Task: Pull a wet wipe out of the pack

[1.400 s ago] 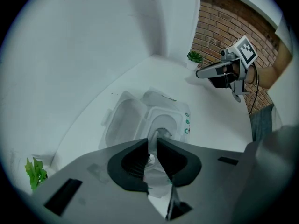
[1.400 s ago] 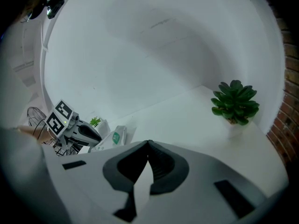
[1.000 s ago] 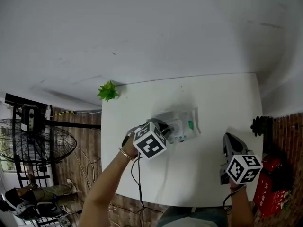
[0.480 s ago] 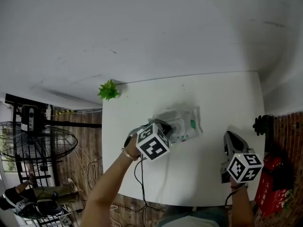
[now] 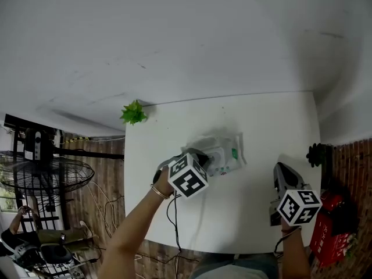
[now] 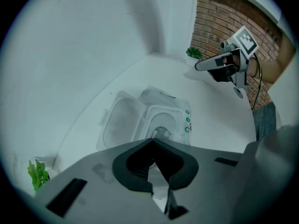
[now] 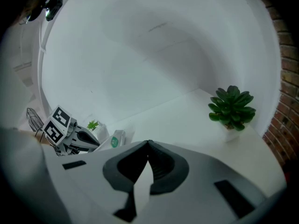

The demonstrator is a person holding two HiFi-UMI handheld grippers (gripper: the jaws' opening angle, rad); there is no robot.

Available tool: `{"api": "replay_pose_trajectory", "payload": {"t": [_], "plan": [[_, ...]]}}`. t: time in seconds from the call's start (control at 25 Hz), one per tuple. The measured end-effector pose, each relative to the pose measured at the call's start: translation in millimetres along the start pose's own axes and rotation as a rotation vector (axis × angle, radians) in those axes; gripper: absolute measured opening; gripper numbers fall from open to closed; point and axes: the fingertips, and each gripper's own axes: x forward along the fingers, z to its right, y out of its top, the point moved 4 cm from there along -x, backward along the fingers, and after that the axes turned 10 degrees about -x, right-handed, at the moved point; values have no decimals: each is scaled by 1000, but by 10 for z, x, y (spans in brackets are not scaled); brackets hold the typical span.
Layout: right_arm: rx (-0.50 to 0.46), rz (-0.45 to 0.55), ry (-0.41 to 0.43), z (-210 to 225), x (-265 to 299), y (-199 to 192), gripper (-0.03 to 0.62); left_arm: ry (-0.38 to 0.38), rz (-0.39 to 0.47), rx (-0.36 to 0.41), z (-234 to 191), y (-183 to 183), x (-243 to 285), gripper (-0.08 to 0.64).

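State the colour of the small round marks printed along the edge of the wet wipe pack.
Green. The marks show best in the left gripper view.

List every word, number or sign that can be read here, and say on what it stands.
No text can be read anywhere.
Pack: green round marks and tiny print, too small to read.
Left cube and right cube: black-and-white square markers, no words.
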Motion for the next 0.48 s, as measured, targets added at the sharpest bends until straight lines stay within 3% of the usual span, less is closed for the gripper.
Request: {"api": "replay_pose_trajectory", "payload": {"t": [0.48], "plan": [[-2,23,-14,-4,-184,44,2,49,27,-35,-24,-13,-92,11]]}}
